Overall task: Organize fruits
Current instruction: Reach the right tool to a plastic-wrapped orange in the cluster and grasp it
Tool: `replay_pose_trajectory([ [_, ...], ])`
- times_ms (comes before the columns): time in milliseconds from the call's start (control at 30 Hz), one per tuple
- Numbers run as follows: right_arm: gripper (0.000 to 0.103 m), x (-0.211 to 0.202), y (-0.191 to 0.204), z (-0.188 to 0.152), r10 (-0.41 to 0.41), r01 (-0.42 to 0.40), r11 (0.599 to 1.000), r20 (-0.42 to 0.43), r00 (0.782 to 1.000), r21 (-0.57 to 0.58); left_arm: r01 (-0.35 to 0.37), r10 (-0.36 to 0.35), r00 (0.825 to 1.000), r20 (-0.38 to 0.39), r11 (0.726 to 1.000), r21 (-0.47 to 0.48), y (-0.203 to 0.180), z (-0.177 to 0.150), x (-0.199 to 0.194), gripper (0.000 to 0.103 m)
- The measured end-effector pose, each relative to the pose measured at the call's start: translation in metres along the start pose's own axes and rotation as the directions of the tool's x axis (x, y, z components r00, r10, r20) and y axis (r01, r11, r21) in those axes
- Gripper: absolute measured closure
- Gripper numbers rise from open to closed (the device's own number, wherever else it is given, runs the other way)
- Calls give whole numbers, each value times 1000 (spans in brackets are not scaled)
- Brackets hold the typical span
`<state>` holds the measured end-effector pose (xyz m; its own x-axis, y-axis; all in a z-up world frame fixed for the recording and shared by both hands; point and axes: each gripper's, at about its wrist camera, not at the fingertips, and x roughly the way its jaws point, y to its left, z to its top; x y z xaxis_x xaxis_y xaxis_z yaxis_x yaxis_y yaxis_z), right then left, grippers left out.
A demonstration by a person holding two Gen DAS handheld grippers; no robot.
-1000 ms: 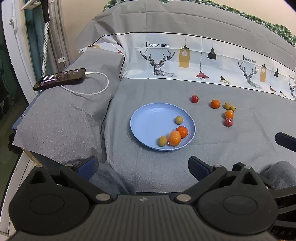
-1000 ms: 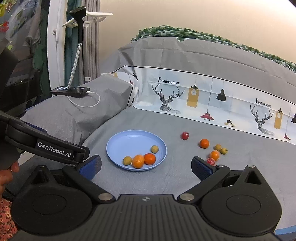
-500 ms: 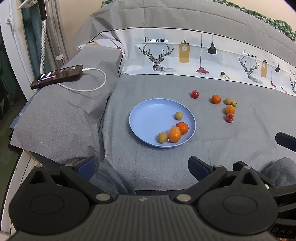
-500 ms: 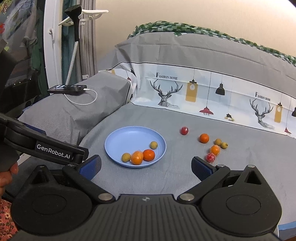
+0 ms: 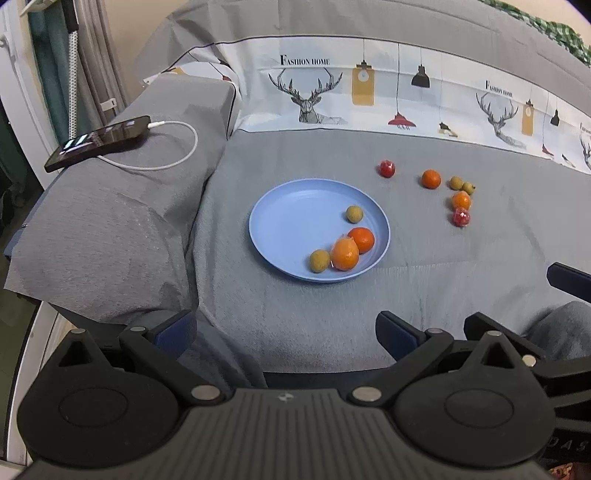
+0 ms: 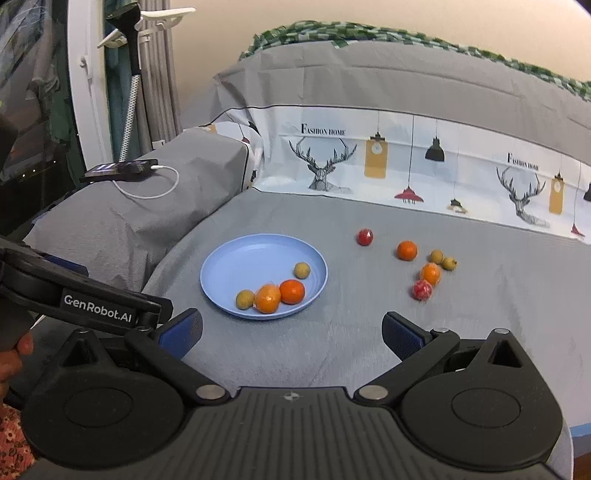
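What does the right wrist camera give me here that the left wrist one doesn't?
Only the right wrist view shows the left gripper's GenRobot.AI-labelled body, the hand holding it, and the white wall rack. Only the left wrist view shows a gripper finger edging in at the right. Both show the blue plate with four fruits, six loose fruits on the grey sheet, and the charging phone.

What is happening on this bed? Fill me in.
A person holds two grippers over a bed, gathering fruit onto a blue plate. Four pieces already sit on it; six lie loose on the grey sheet. The left gripper and right gripper are both open and empty.
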<state>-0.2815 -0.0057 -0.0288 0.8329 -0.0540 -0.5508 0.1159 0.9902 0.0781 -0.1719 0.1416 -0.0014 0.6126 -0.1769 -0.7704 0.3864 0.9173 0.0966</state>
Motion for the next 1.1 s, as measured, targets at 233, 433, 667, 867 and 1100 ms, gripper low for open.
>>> replay_pose_trajectory([
  [233, 1, 16, -15, -4, -7, 9, 999, -29, 1000, 54, -4, 6, 999, -46, 1000, 22, -9, 5, 19, 0],
  [433, 1, 39, -40, -6, -32, 39, 993, -58, 998, 113, -5, 8, 996, -90, 999, 36, -21, 17, 42, 0],
  [667, 1, 83, -82, -7, -124, 137, 973, -85, 989, 184, -6, 13, 993, -119, 998, 61, -42, 39, 70, 0],
  [867, 1, 146, -124, -10, -222, 242, 947, -115, 968, 212, -2, 10, 991, -135, 998, 59, -60, 68, 99, 0],
  [1100, 1, 219, -184, -4, -304, 330, 913, -141, 942, 238, -6, 15, 992, -124, 997, 73, -83, 102, 128, 0],
])
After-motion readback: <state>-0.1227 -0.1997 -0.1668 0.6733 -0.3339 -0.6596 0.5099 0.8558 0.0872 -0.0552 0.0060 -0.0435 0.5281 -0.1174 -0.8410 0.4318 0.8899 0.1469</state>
